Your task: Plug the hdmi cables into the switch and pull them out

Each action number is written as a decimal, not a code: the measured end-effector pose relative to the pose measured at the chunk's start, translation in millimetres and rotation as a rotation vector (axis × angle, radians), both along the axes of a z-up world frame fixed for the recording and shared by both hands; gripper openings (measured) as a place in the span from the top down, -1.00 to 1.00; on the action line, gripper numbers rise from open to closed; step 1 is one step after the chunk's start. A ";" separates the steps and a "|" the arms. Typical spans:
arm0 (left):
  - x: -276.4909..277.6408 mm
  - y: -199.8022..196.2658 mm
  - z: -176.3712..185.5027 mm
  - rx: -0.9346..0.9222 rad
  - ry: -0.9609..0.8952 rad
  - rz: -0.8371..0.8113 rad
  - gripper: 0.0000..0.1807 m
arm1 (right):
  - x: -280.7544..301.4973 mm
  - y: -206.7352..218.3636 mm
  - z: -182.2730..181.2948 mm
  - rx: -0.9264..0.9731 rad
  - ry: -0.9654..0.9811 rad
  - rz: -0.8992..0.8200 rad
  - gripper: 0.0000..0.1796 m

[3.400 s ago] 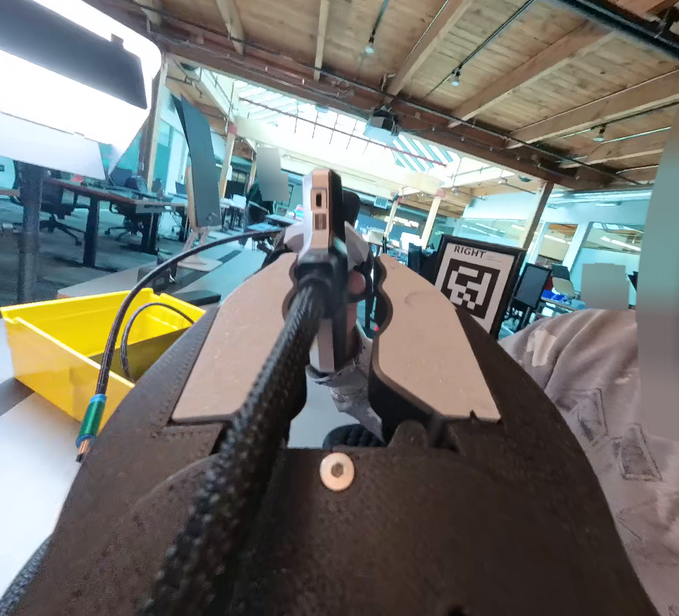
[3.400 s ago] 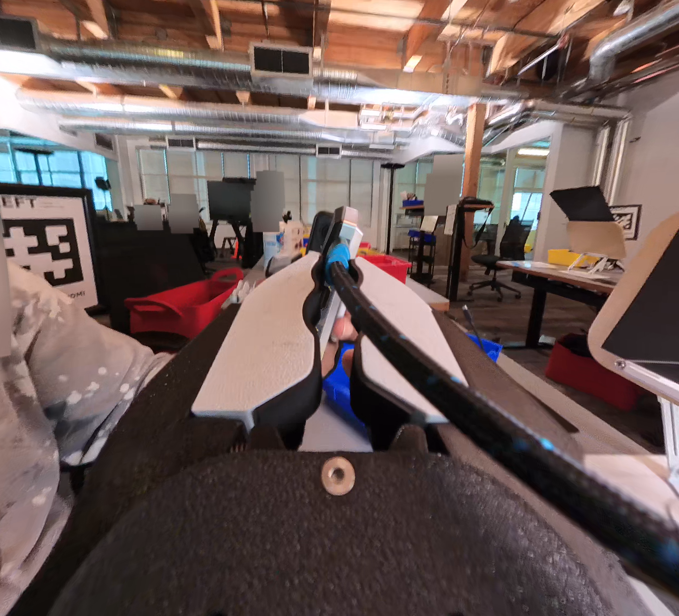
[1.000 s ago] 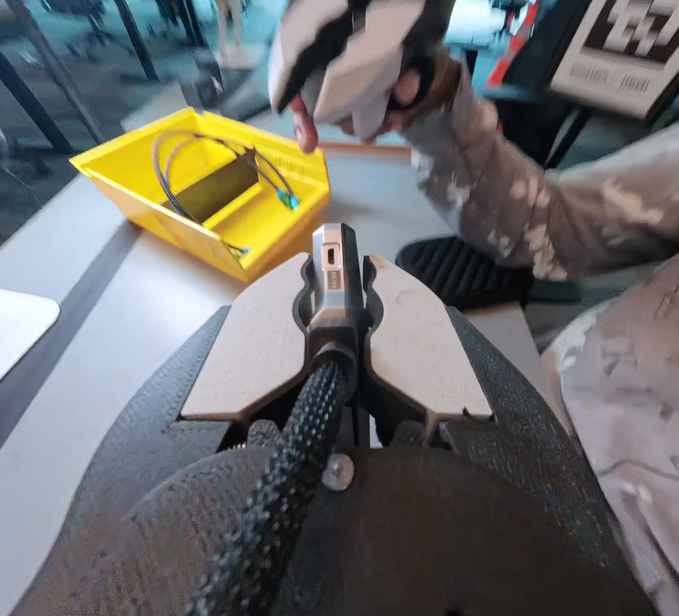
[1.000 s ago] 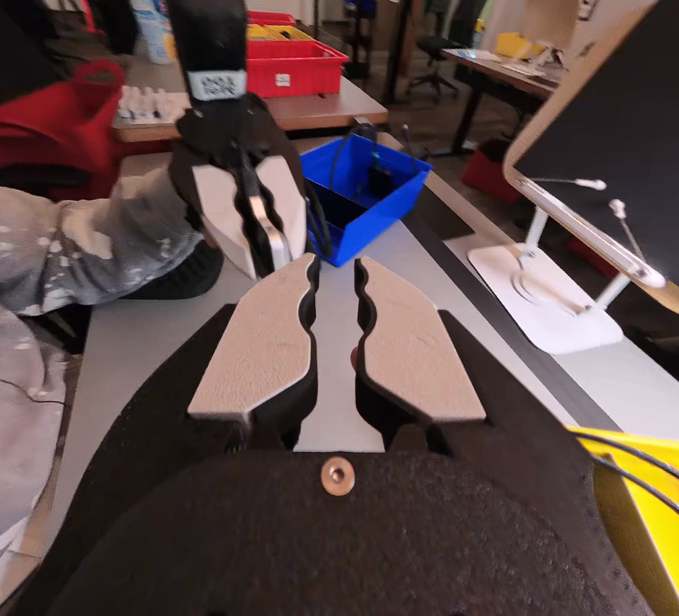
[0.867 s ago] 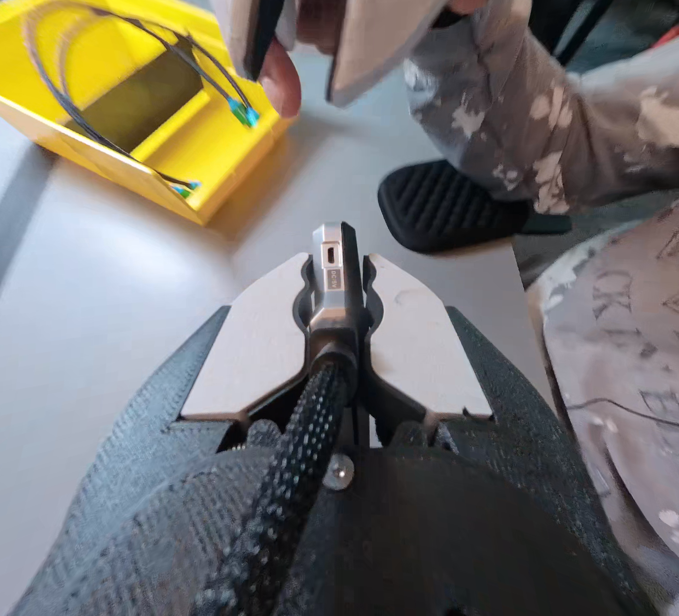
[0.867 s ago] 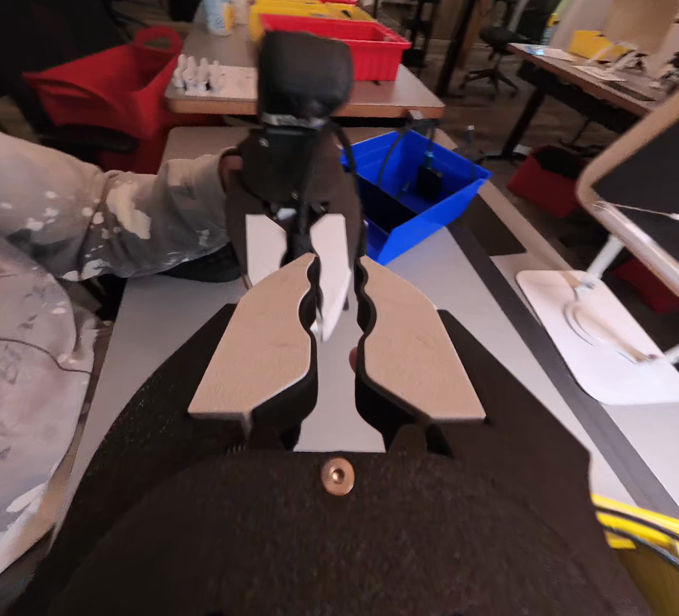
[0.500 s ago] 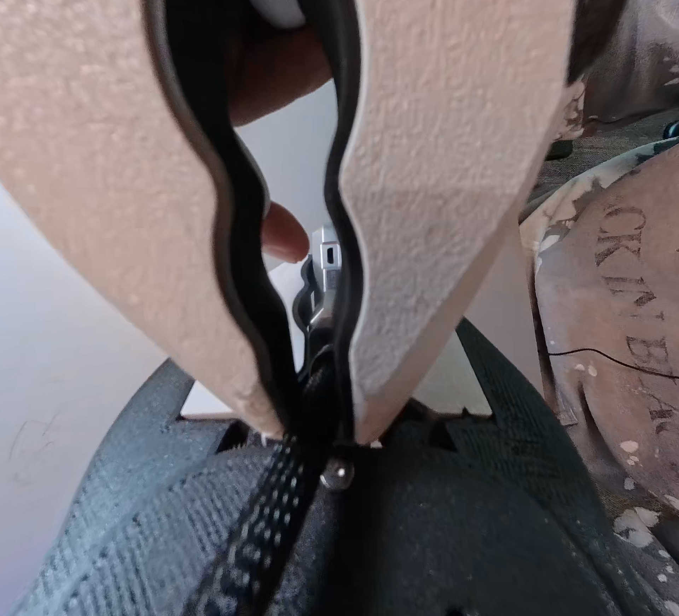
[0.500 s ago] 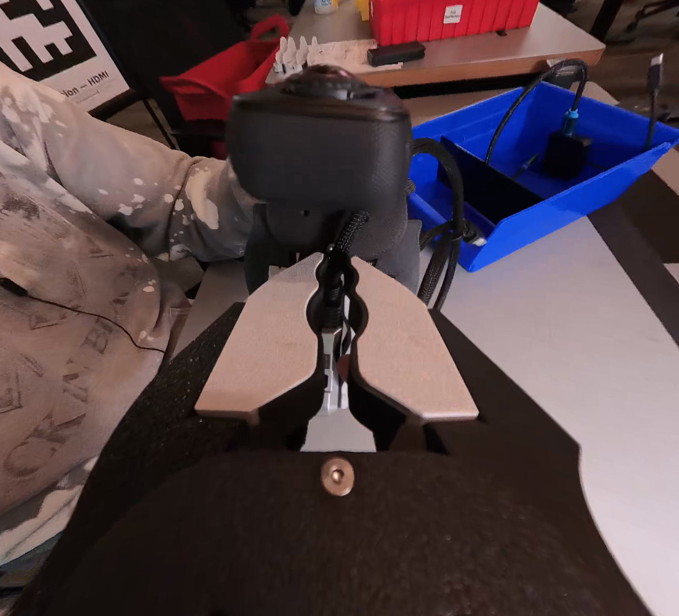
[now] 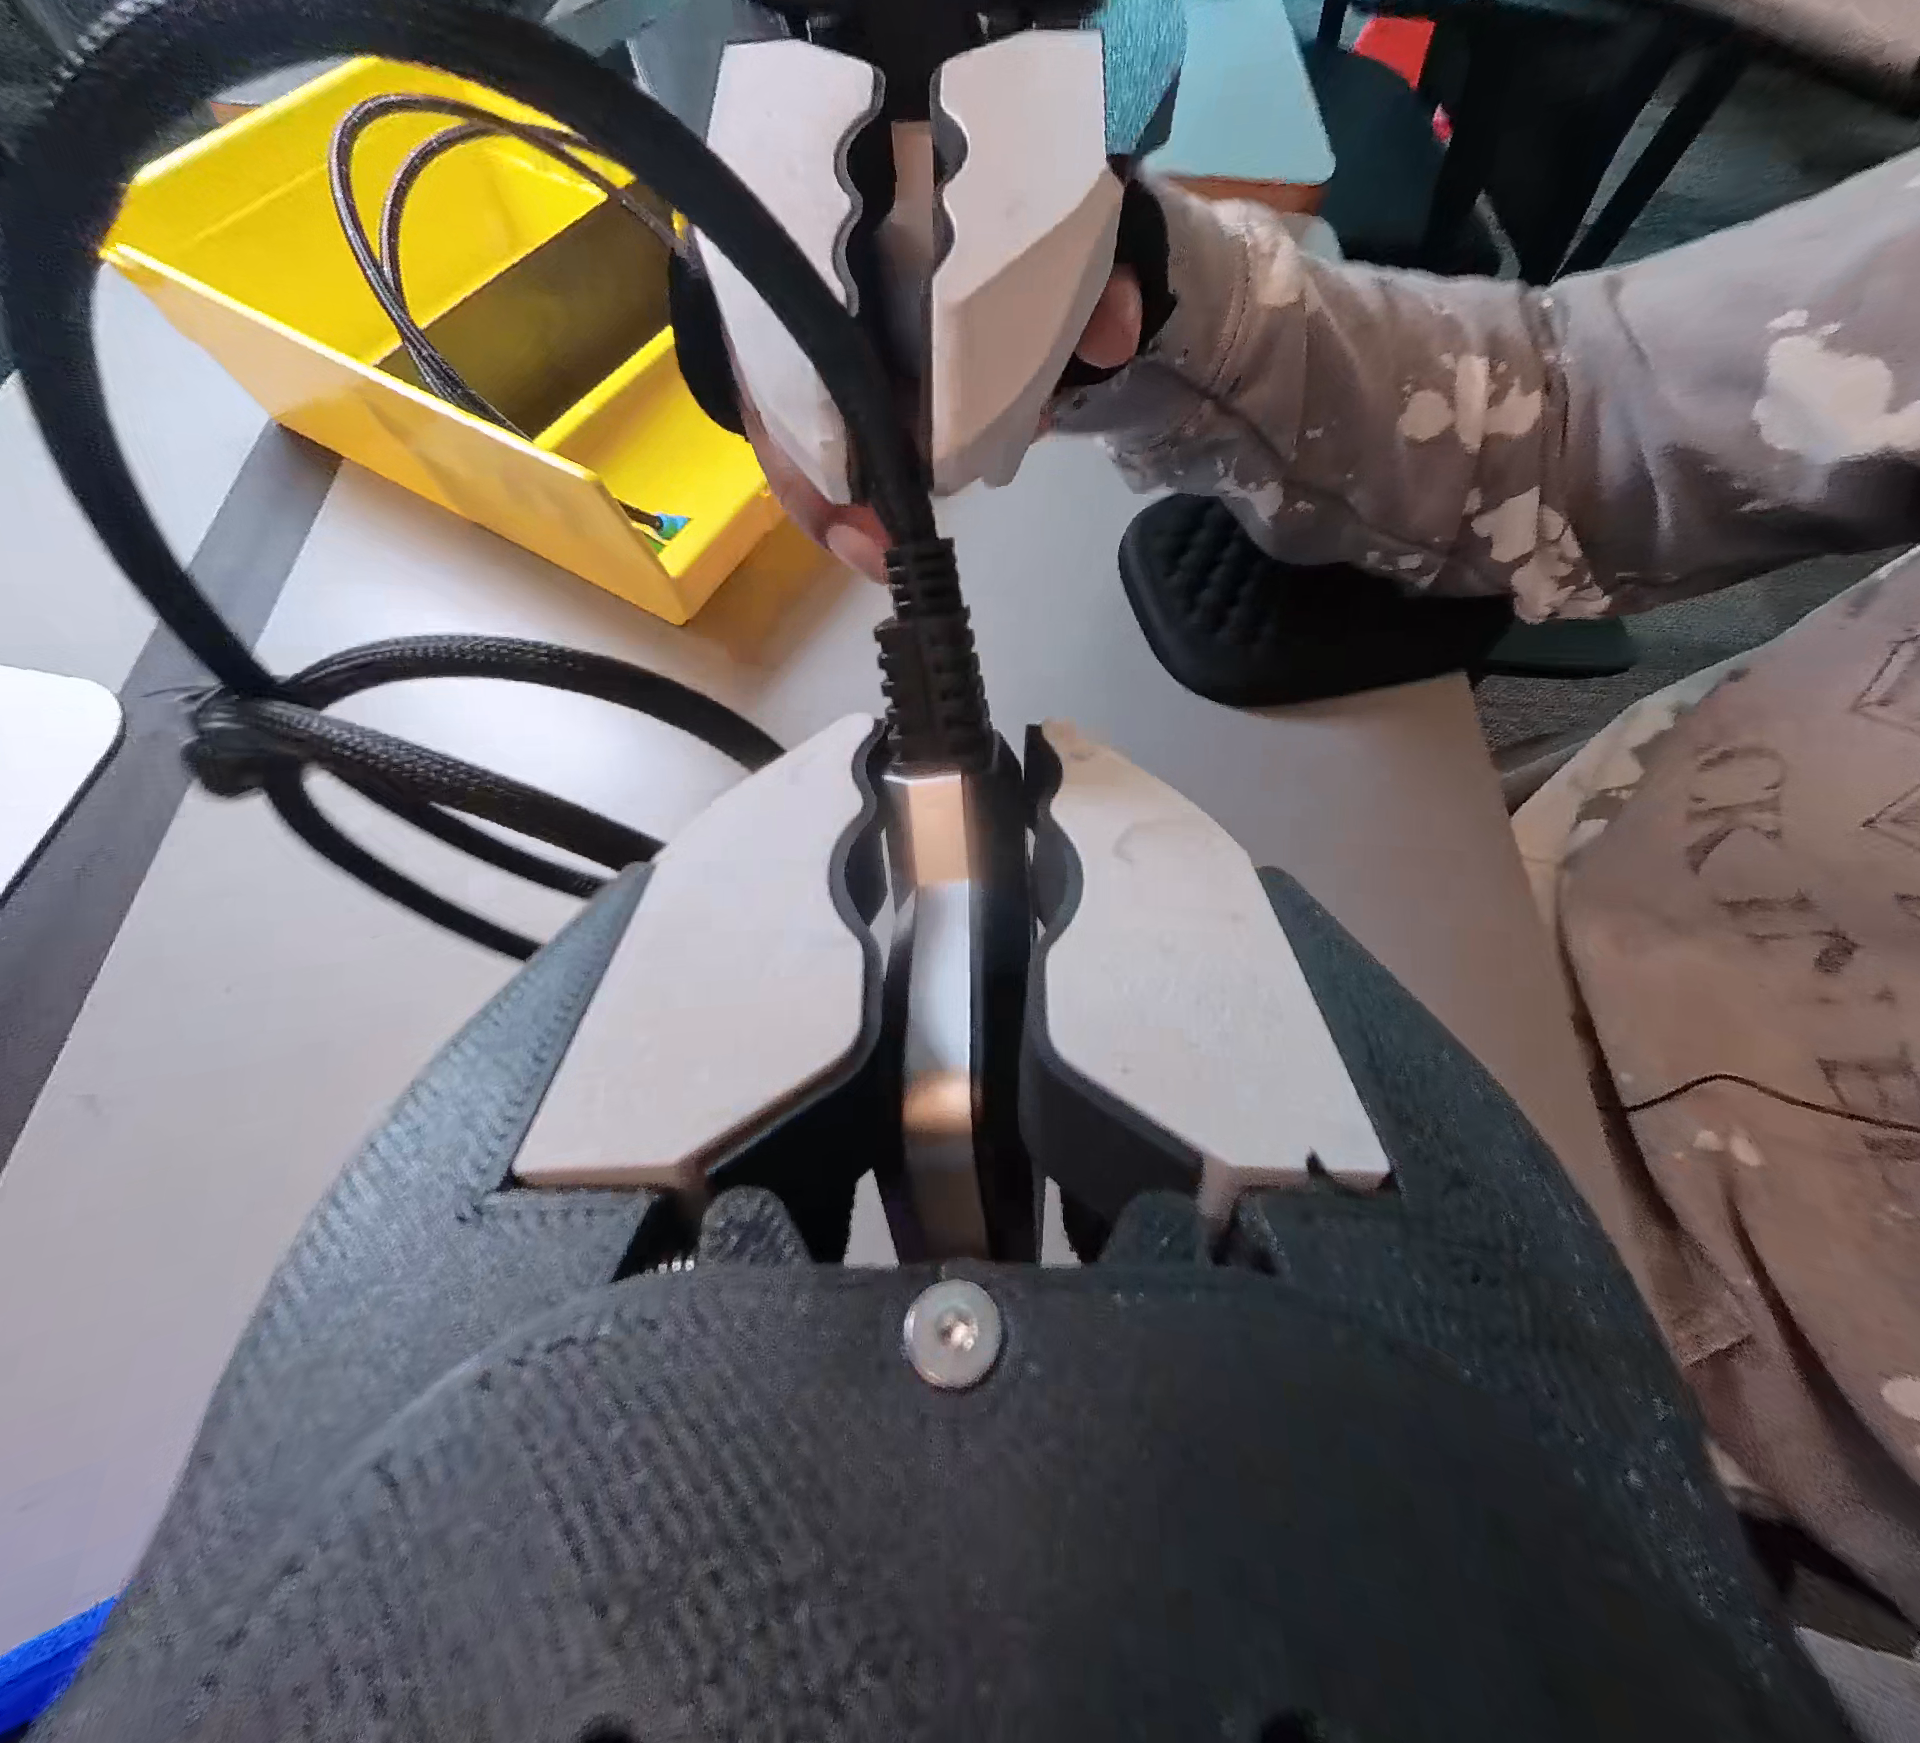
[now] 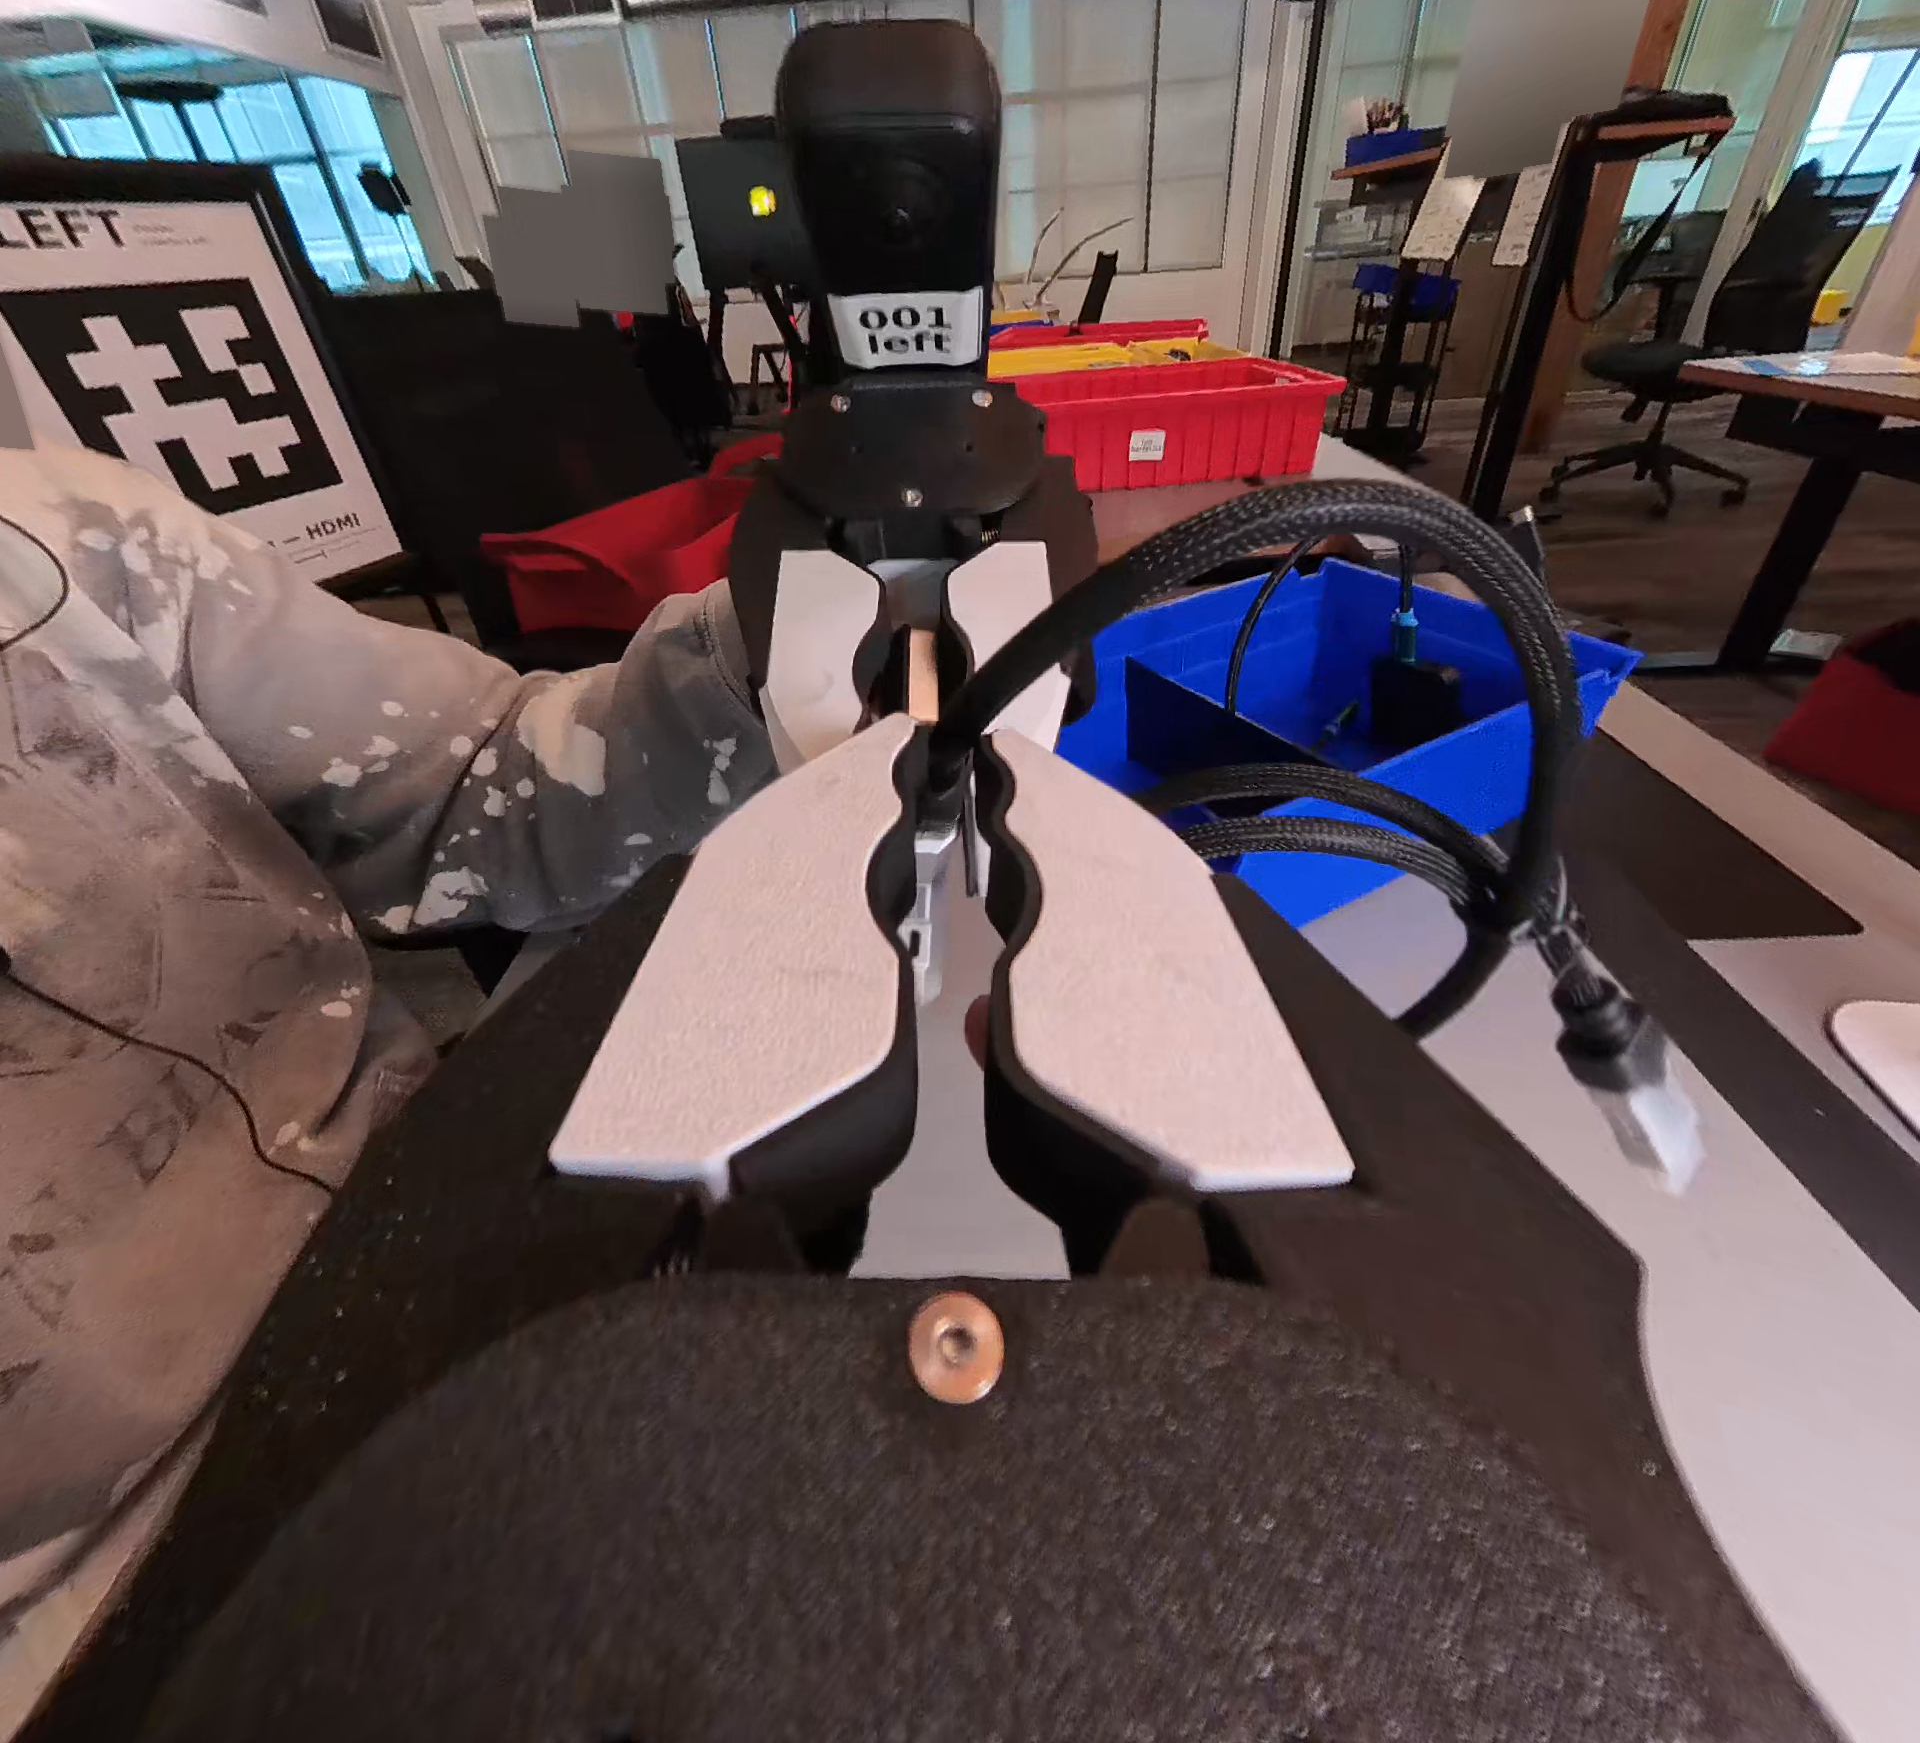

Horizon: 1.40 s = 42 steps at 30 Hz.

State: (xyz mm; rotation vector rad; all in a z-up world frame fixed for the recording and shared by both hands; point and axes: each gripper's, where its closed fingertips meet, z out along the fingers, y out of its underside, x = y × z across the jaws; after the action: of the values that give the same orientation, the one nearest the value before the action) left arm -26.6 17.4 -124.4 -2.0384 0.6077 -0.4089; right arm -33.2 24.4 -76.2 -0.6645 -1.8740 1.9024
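Observation:
My left gripper (image 9: 951,737) is shut on the thin silver switch (image 9: 935,914), held edge-on. The switch's black ribbed strain relief (image 9: 925,644) points forward. Its thick braided cable (image 9: 416,0) loops up and left, back to a tied coil on the table. My right gripper (image 9: 894,478) faces the left one and is shut on that cable just past the strain relief. In the right wrist view my right gripper (image 10: 943,743) pinches the cable (image 10: 1455,540), with a thin silver piece in the gap behind its tips. The left gripper (image 10: 914,675) is straight ahead. The cable's free plug (image 10: 1636,1101) hangs blurred at the right.
A yellow bin (image 9: 416,405) with thin black cables stands at the far left. A blue bin (image 10: 1455,779) with a black box and cables is ahead right. A black wrist rest (image 9: 1299,613) lies on the grey table (image 9: 260,1018). Red bins (image 10: 1195,426) stand farther back.
The right gripper, open and empty a second ago, closed over the switch's cable. The two grippers have since drawn apart. The cable end now points forward from the left gripper, and the free plug swings.

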 end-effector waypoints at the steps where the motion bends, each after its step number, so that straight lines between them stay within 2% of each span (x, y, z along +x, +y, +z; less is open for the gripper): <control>1: 0.5 -0.8 -3.8 -0.008 0.028 -0.006 0.73 | 1.9 -0.5 -4.1 0.017 -0.012 0.012 0.92; 3: 4.1 -3.3 -9.0 -0.030 0.048 -0.029 0.73 | 4.9 -1.7 -11.0 0.048 -0.038 0.029 0.91; 7: 9.4 -2.3 -15.2 -0.051 0.062 -0.044 0.72 | 5.8 -14.6 -26.3 0.141 -0.081 0.057 0.72; 8: 11.2 -2.1 -16.2 -0.053 0.065 -0.049 0.72 | 4.7 -17.6 -29.5 0.165 -0.082 0.055 0.74; 9: 12.4 -1.8 -17.3 -0.057 0.068 -0.051 0.72 | 3.5 -19.5 -30.6 0.181 -0.078 0.049 0.85; 11: 11.8 -2.4 -18.2 -0.050 0.090 -0.050 0.72 | 3.1 -19.7 -29.2 0.206 -0.090 0.036 0.86; 15: -0.5 0.3 22.4 0.131 -0.007 0.041 0.56 | 9.8 0.8 0.2 0.257 -0.031 -0.057 0.85; 19: -32.9 -7.6 62.8 0.307 -0.136 0.166 0.51 | 6.8 52.5 34.7 0.407 -0.056 -0.240 0.84; 24: -51.9 -8.0 63.8 0.322 -0.139 0.239 0.54 | -17.0 149.7 68.5 0.569 -0.177 -0.654 0.85; 27: -49.0 -4.9 58.9 0.306 -0.119 0.239 0.55 | -31.4 211.8 64.4 0.641 -0.271 -0.898 0.85; 31: -46.5 -4.5 56.0 0.290 -0.112 0.234 0.57 | -43.3 280.9 31.8 0.746 -0.400 -1.105 0.85; 34: -47.9 -7.0 57.0 0.293 -0.103 0.238 0.58 | -47.1 310.8 5.2 0.666 -0.518 -1.174 0.85; 42: -57.3 -6.3 51.3 0.276 -0.117 0.256 0.62 | -57.8 365.5 -28.0 0.233 -0.666 -1.273 0.84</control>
State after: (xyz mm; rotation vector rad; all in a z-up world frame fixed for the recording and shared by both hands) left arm -84.0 11.0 -73.1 -1.7851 0.3073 -0.2733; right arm -91.0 389.8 -104.2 -1.9359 -1.2675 0.6456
